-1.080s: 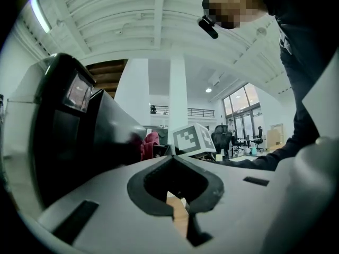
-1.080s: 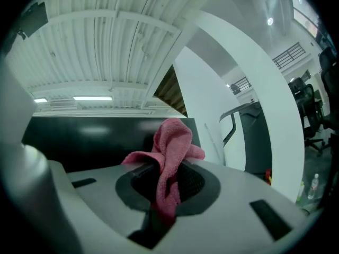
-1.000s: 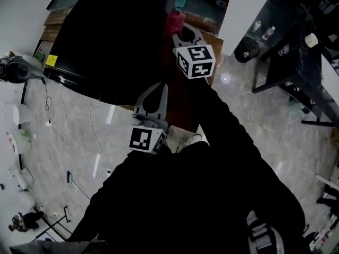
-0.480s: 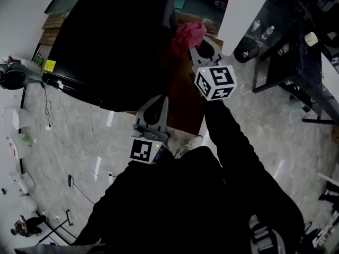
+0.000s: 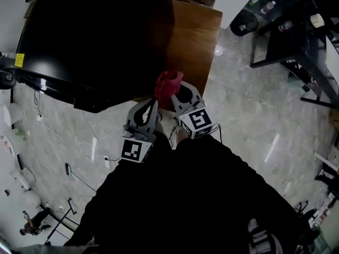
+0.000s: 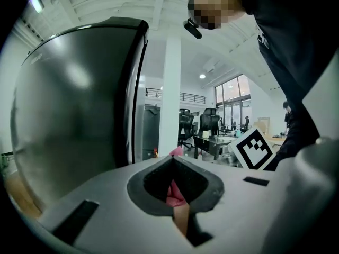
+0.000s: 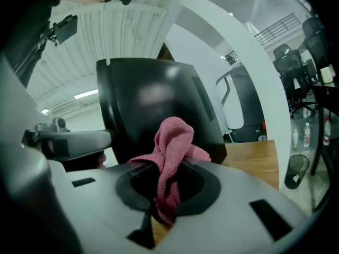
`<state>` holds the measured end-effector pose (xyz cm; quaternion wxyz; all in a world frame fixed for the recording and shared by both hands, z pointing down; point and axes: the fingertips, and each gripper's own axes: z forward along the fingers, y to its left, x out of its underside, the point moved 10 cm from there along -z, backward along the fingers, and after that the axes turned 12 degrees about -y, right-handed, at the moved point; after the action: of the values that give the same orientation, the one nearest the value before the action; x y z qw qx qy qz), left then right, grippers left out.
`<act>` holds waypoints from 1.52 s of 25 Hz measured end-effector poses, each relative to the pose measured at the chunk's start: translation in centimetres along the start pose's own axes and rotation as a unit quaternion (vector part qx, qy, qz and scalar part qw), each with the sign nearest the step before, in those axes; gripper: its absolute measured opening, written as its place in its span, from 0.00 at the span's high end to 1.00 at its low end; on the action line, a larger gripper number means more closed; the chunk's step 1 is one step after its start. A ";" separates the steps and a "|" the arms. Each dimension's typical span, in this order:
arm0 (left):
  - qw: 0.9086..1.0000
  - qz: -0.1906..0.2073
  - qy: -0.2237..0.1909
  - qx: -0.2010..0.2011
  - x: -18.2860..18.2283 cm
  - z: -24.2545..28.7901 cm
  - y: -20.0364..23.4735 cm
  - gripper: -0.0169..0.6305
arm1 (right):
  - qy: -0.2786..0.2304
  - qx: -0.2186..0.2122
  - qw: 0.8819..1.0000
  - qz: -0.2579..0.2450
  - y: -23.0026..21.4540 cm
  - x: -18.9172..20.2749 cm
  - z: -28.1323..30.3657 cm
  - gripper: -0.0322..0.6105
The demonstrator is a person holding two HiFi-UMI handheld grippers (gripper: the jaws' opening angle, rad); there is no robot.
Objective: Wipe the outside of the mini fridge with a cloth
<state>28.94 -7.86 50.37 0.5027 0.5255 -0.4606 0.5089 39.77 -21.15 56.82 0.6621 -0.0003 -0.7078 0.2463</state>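
Observation:
The black mini fridge [image 5: 95, 36] fills the upper left of the head view and stands on a wooden cabinet [image 5: 193, 36]. My right gripper [image 5: 172, 92] is shut on a pink cloth [image 5: 168, 82] that bunches out past its jaws, close to the fridge's near right corner. In the right gripper view the cloth [image 7: 172, 147] hangs through the closed jaws in front of the fridge [image 7: 153, 105]. My left gripper [image 5: 154, 101] sits just left of it, shut and holding nothing, with the fridge's glossy side [image 6: 74, 105] to its left.
Marble floor [image 5: 249, 105] surrounds the cabinet, with cables on the floor [image 5: 79, 142] at the left. A black bin [image 5: 244, 21] and a dark metal rack [image 5: 296, 41] stand at the upper right. My dark sleeves and body [image 5: 201, 194] fill the lower head view.
My right gripper has drawn the cloth back from the fridge's far right edge toward me, ending beside the left gripper. The left gripper has barely moved.

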 end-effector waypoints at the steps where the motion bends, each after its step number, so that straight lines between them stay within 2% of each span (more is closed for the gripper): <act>1: 1.000 -0.002 0.009 -0.001 0.7 -0.3 0.2 0.97 | 0.004 -0.008 1.000 -0.002 0.5 0.8 0.1 0.86; 5: 1.000 -0.008 0.020 -0.001 3.2 -1.3 1.1 0.97 | 0.016 -0.022 1.000 0.002 1.5 3.7 1.4 0.86; 10: 0.999 -0.020 0.032 -0.008 4.7 -2.2 2.3 0.97 | 0.022 -0.019 0.999 0.014 2.4 5.9 4.0 0.86; 13: 0.999 -0.022 0.042 -0.006 5.5 -2.2 2.4 0.97 | 0.012 -0.017 1.000 0.019 1.4 6.6 4.8 0.86; 17: 0.999 -0.035 0.030 -0.003 6.5 -1.3 2.7 0.97 | 0.007 -0.005 1.000 0.010 -0.3 6.7 6.0 0.86; 20: 0.999 -0.042 0.018 0.005 6.6 0.2 3.0 0.97 | 0.003 0.002 1.000 -0.005 -2.0 6.1 7.7 0.86; 24: 0.999 -0.037 0.027 0.016 6.4 2.4 2.1 0.97 | -0.001 0.011 1.000 -0.021 -5.1 5.4 9.7 0.86; 32: 0.999 -0.045 -0.001 0.008 6.0 7.4 0.6 0.97 | -0.013 0.018 0.997 -0.071 -11.7 2.8 13.7 0.86; 38: 0.999 -0.033 0.002 -0.005 6.1 10.9 1.5 0.97 | -0.013 0.032 0.993 -0.112 -16.6 1.5 17.7 0.86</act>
<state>28.61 -18.62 56.76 0.5227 0.5373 -0.4442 0.4906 28.39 -41.39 64.02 0.6760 0.1031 -0.7036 0.1933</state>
